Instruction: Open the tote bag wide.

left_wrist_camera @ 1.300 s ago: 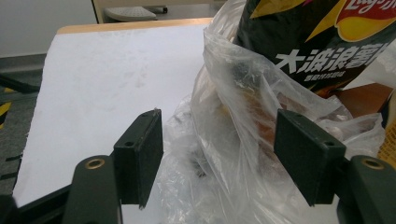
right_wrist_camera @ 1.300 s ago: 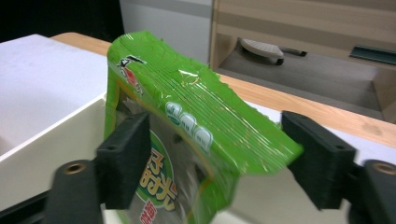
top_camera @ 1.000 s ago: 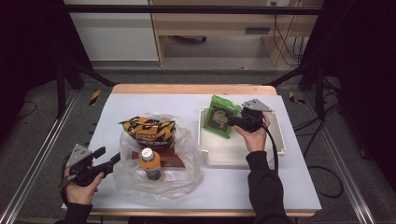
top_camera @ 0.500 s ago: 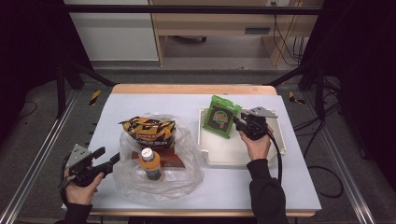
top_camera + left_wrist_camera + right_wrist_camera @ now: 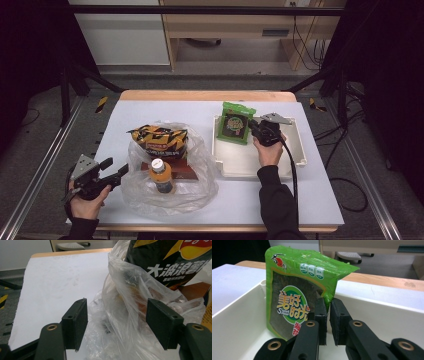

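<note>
Standing in the white tray (image 5: 295, 145), the green packet (image 5: 235, 123) meets the right gripper (image 5: 256, 130). Left gripper (image 5: 119, 172): open beside the plastic bag (image 5: 172, 200). Right gripper view: jaws, just closing, pinch the packet's (image 5: 294, 302) edge; light, crinkly, slippery; grip its sealed border.

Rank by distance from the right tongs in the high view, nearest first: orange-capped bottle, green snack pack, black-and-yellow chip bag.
From the right tongs:
1. green snack pack, right at the tips, standing in the white tray.
2. black-and-yellow chip bag, to the left, in the clear plastic bag.
3. orange-capped bottle, left and nearer the person, also in that bag.
</note>
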### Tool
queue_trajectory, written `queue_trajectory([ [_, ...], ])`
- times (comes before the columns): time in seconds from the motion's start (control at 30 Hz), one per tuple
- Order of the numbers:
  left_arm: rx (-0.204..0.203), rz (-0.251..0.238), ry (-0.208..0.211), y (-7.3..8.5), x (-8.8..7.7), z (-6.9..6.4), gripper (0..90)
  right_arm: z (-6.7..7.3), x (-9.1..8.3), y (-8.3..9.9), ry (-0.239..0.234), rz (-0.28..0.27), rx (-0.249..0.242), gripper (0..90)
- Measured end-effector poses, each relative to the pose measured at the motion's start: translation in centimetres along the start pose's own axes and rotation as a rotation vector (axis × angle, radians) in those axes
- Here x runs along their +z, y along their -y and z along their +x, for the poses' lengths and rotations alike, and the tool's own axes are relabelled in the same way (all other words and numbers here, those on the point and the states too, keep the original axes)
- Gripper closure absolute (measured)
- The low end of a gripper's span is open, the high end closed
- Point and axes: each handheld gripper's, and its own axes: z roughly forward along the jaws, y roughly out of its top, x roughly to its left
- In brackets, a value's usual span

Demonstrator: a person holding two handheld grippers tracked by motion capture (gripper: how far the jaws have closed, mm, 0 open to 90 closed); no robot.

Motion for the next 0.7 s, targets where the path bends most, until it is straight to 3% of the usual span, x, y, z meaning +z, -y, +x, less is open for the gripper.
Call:
queue_trajectory([
  [0.43,0.016,0.004,0.009,0.0,0.1,-0.3,33.6,1.2,0.6,-0.5,0.014,-0.046,-0.088,81.0],
  [0.57,0.018,0.003,0.011,-0.1,0.1,-0.3,33.6,1.6,1.1,-1.1,0.042,-0.032,-0.117,79.4],
  [0.7,0.021,0.004,0.011,-0.1,0.1,-0.3,33.6,1.6,1.5,-0.8,0.047,-0.008,-0.125,72.2],
])
